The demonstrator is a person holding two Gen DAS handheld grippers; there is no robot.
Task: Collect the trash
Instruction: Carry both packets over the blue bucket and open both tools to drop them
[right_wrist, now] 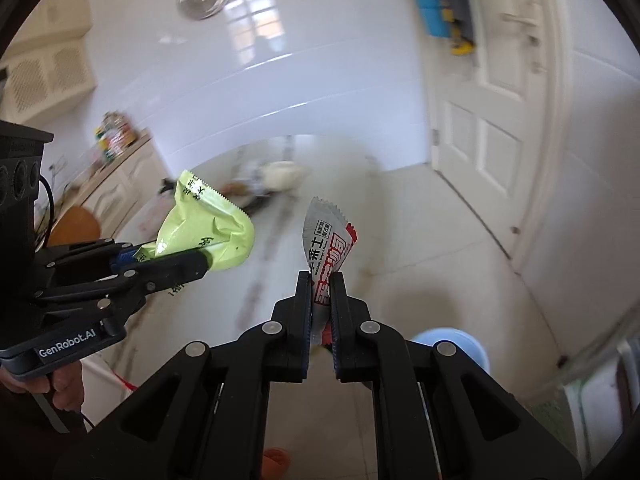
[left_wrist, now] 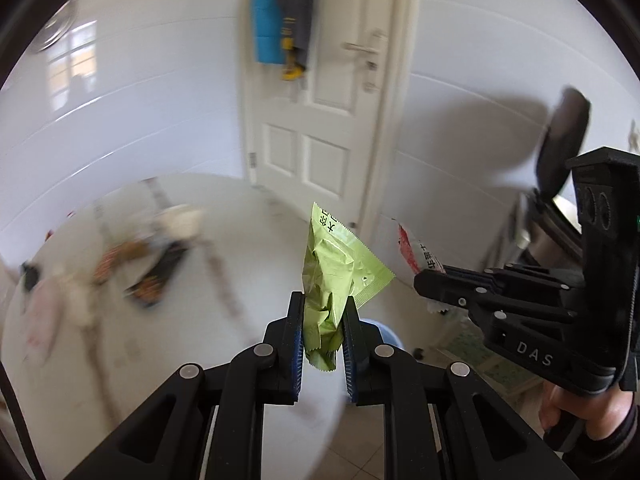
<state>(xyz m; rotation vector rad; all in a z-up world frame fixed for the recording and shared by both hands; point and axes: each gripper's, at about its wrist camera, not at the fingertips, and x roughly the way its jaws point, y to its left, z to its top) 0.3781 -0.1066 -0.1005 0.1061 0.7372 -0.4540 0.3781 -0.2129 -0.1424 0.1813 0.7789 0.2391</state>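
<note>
My left gripper (left_wrist: 324, 300) is shut on a crumpled green snack wrapper (left_wrist: 336, 264) and holds it in the air above the white round table (left_wrist: 248, 240). It also shows in the right wrist view (right_wrist: 200, 262) with the green wrapper (right_wrist: 212, 224). My right gripper (right_wrist: 322, 276) is shut on a red and white wrapper (right_wrist: 326, 240), also held up. It shows at the right of the left wrist view (left_wrist: 420, 280) with the red and white wrapper (left_wrist: 416, 252). More trash (left_wrist: 152, 264) lies blurred on the table's left part.
A light blue bin (right_wrist: 452, 346) stands on the tiled floor below the right gripper. A white door (left_wrist: 320, 120) with hanging cloths is behind. A cabinet (right_wrist: 120, 176) with jars stands at the left, a wooden stool (right_wrist: 74, 224) by it.
</note>
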